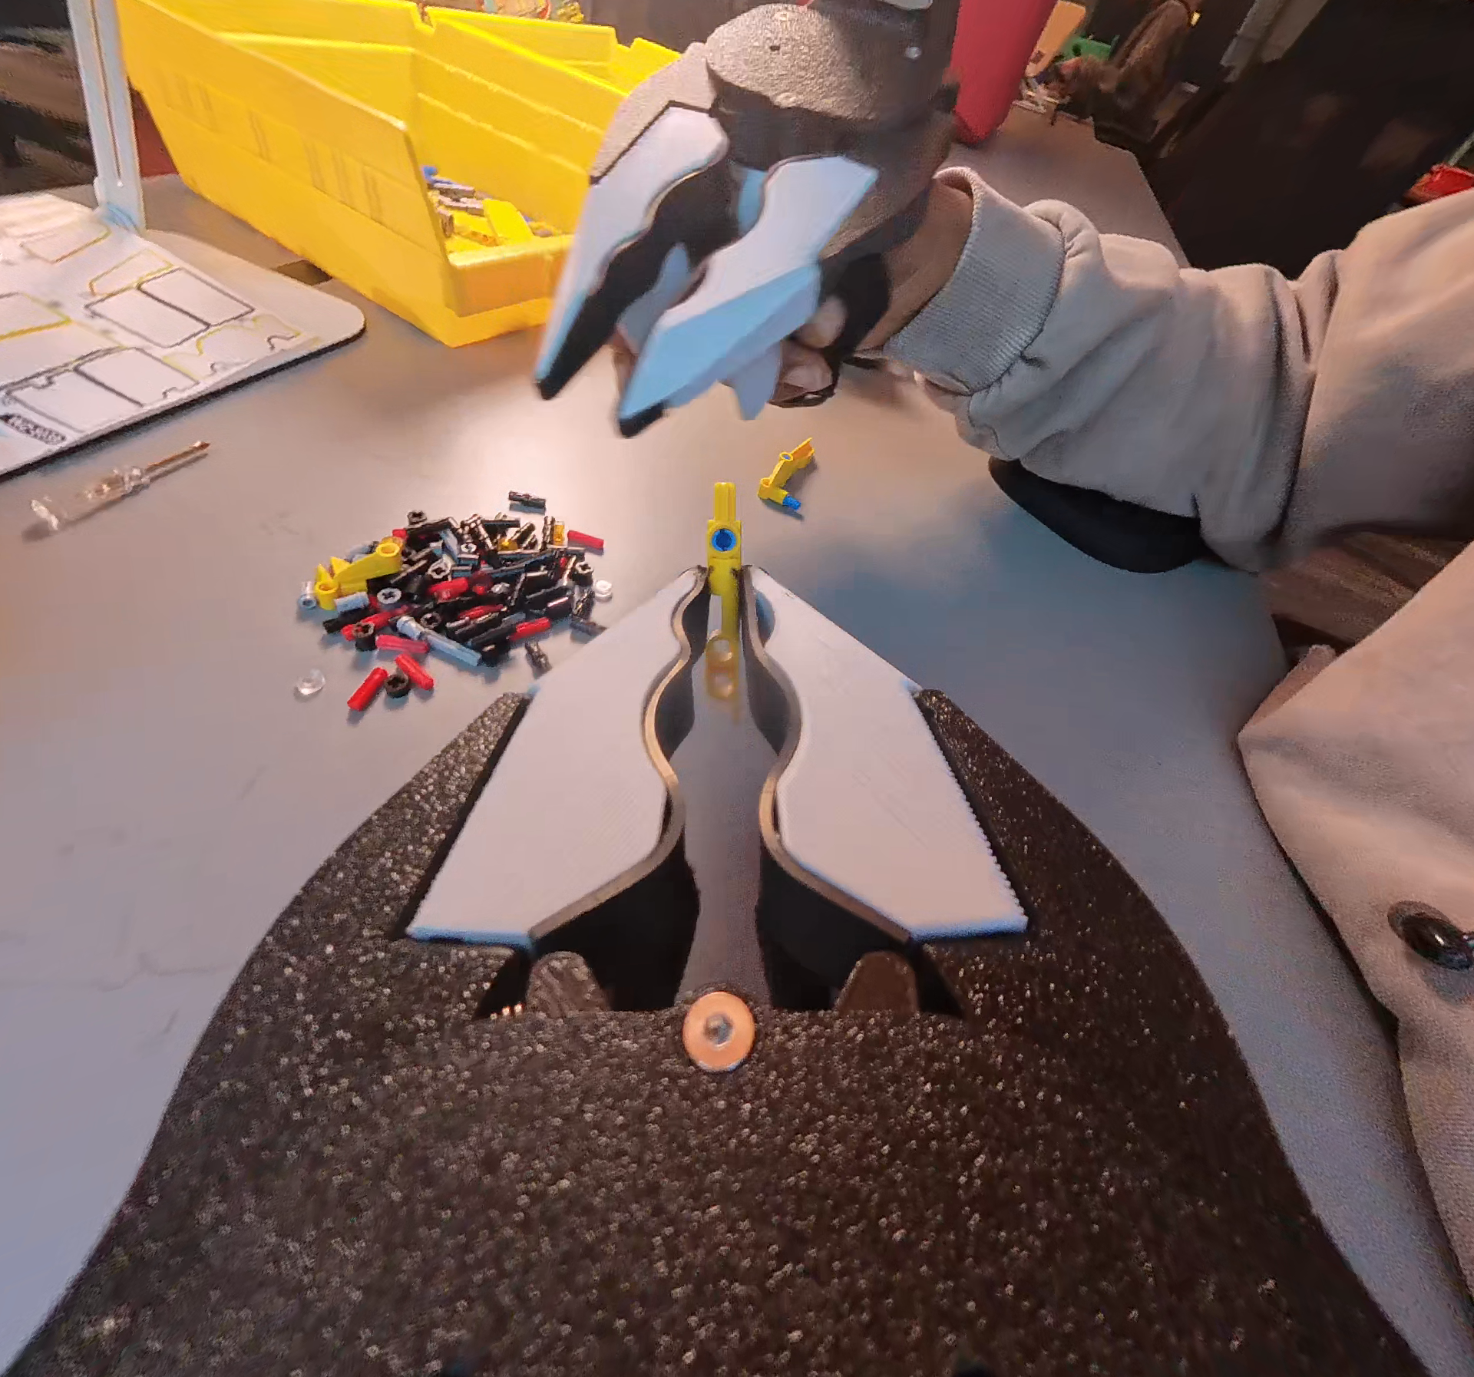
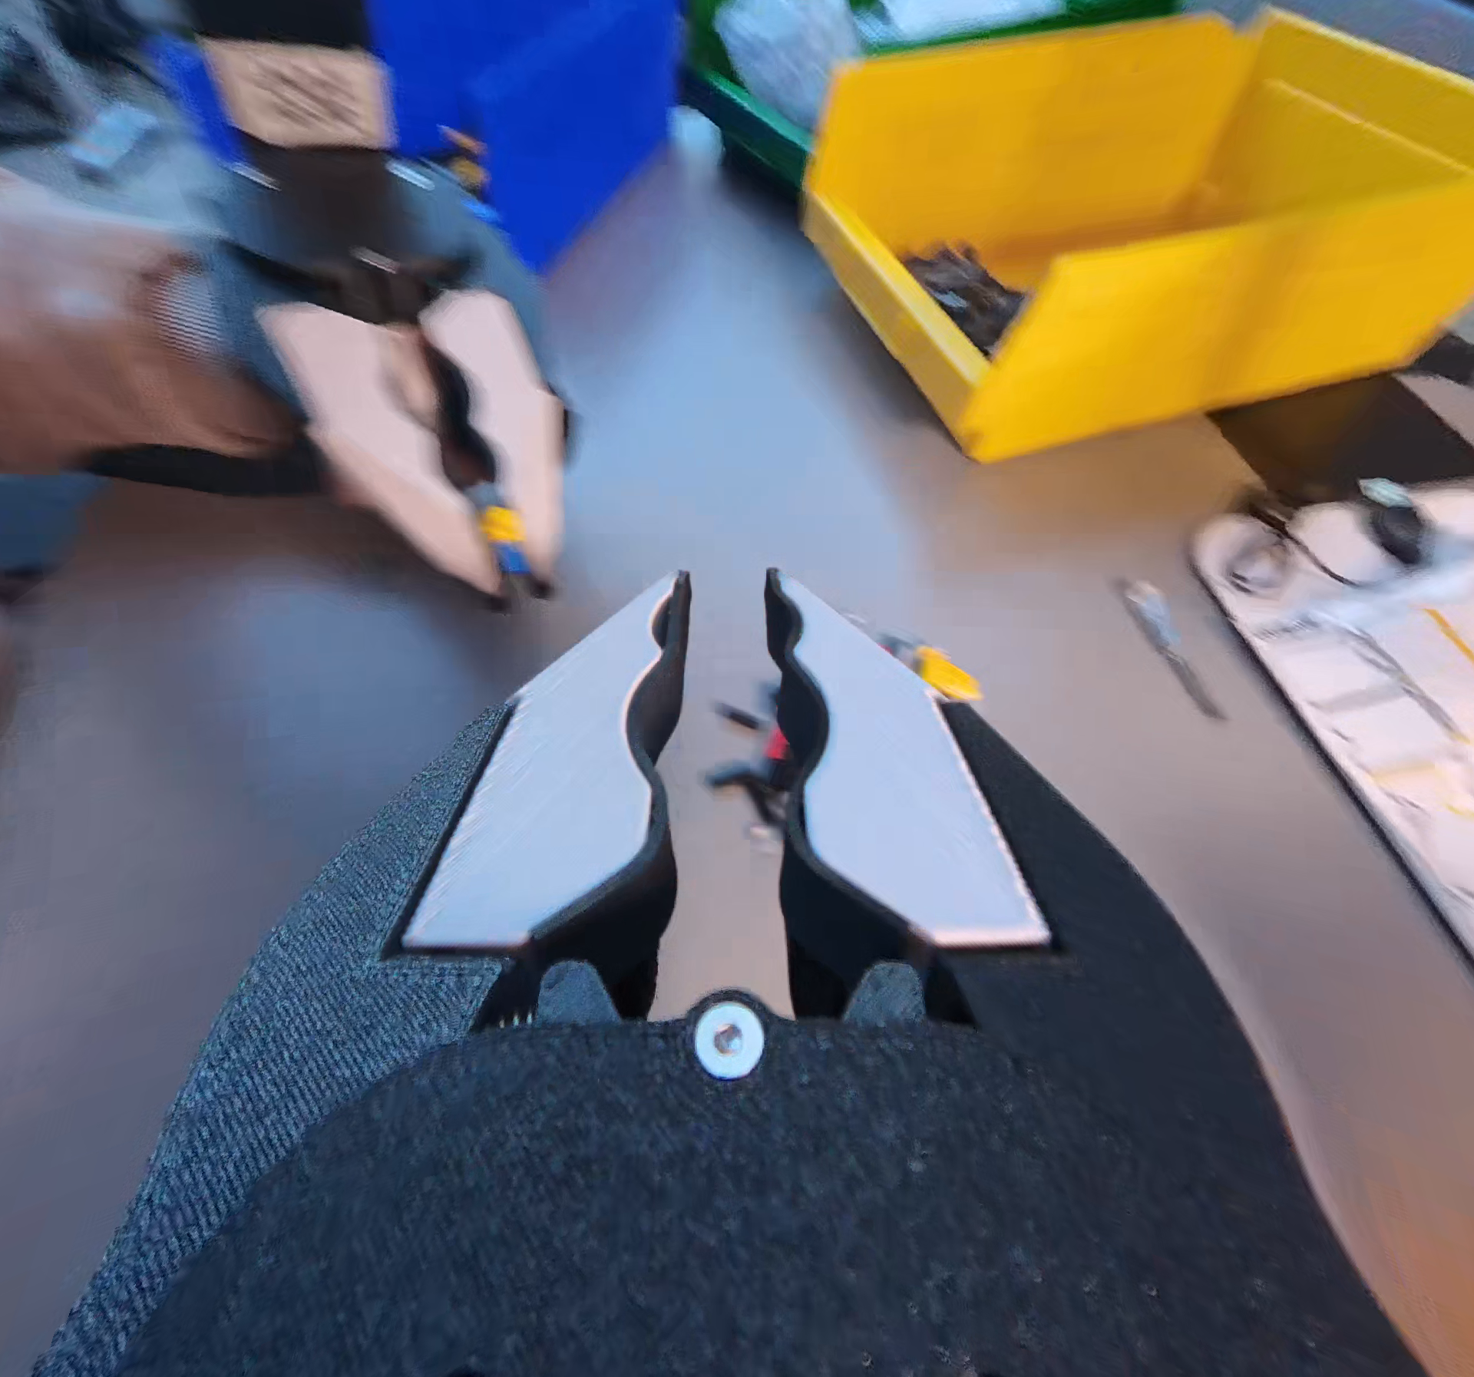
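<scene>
While the left gripper (image 1: 724, 581) clamps a yellow beam (image 1: 723, 541), its long axis running forward past the fingertips, the right gripper (image 2: 726, 581) hovers empty, fingers slightly apart, above the table (image 1: 997, 701) near a parts pile (image 1: 463, 589).

A grey table (image 1: 239, 820) fills the foreground under warm, dim light. At twelve o'clock stand yellow bins (image 1: 335, 103); at one o'clock, a red pillar (image 1: 1029, 15) and a seated person (image 1: 1156, 23).
</scene>
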The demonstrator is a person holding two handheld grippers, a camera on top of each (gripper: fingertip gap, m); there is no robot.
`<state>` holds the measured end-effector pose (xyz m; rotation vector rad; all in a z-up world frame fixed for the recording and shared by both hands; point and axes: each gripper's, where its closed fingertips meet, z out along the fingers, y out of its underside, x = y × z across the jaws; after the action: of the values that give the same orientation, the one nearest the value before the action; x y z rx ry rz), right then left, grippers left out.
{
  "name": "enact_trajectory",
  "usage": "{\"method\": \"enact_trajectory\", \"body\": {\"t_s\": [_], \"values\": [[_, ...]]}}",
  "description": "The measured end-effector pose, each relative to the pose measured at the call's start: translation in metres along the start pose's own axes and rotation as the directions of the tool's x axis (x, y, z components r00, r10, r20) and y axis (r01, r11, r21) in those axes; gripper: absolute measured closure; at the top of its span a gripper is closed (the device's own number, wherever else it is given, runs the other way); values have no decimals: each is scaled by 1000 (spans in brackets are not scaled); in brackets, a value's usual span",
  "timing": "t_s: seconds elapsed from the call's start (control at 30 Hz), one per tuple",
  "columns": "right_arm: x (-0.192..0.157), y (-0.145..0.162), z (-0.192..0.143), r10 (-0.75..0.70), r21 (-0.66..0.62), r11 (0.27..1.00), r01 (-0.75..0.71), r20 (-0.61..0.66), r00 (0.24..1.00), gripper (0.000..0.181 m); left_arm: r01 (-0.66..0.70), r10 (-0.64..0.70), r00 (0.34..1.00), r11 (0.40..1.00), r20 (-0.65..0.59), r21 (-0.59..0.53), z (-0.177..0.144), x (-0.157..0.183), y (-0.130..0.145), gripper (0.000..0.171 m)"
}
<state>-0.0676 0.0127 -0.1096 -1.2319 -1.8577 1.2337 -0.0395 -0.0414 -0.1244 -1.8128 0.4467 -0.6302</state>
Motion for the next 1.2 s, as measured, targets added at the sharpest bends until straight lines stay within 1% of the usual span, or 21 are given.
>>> {"method": "enact_trajectory", "body": {"t_s": [0.07, 0.1, 0.17, 0.23, 0.3, 0.33, 0.4, 0.5, 0.63, 0.83, 1.2], "values": [[-43, -19, -13, -2, 102, 995, -15, 167, 986, 163, -52, 52, 998, 999, -20, 3, 1, 8, -1, 166], [-59, -23, -17, -12, 135, 991, -17, 211, 977, 163, -78, 78, 996, 997, -36, -1, 2, 13, -1, 166], [-76, -21, -16, -35, 155, 988, 1, 215, 976, 163, -129, 128, 990, 992, -59, -5, 5, 22, 0, 166], [-83, -9, -11, -44, 128, 992, 19, 200, 979, 164, -175, 173, 982, 984, -75, -16, 8, 29, 3, 166], [-91, 2, -7, -42, 100, 995, 20, 231, 972, 165, -209, 206, 974, 978, -92, -22, 10, 36, 5, 166], [-91, 5, -5, -42, 94, 995, 21, 232, 972, 165, -224, 220, 971, 974, -90, -36, 11, 36, 7, 166], [-91, 7, -5, -30, 89, 996, 8, 246, 969, 172, -240, 235, 968, 970, -82, -49, 11, 35, 10, 166], [-92, 5, -8, -22, 110, 994, -7, 264, 964, 174, -215, 211, 972, 976, -104, -28, 10, 38, 6, 166], [-92, 4, -10, -30, 121, 993, -3, 275, 961, 174, -203, 200, 972, 979, -120, -16, 8, 40, 3, 166], [-94, -2, -14, -35, 171, 985, -17, 298, 954, 175, -133, 133, 976, 991, -174, 13, 4, 44, -5, 166], [-99, -1, -14, -39, 177, 984, -20, 321, 946, 173, -131, 127, 971, 991, -205, -7, 4, 49, -1, 166]]}}
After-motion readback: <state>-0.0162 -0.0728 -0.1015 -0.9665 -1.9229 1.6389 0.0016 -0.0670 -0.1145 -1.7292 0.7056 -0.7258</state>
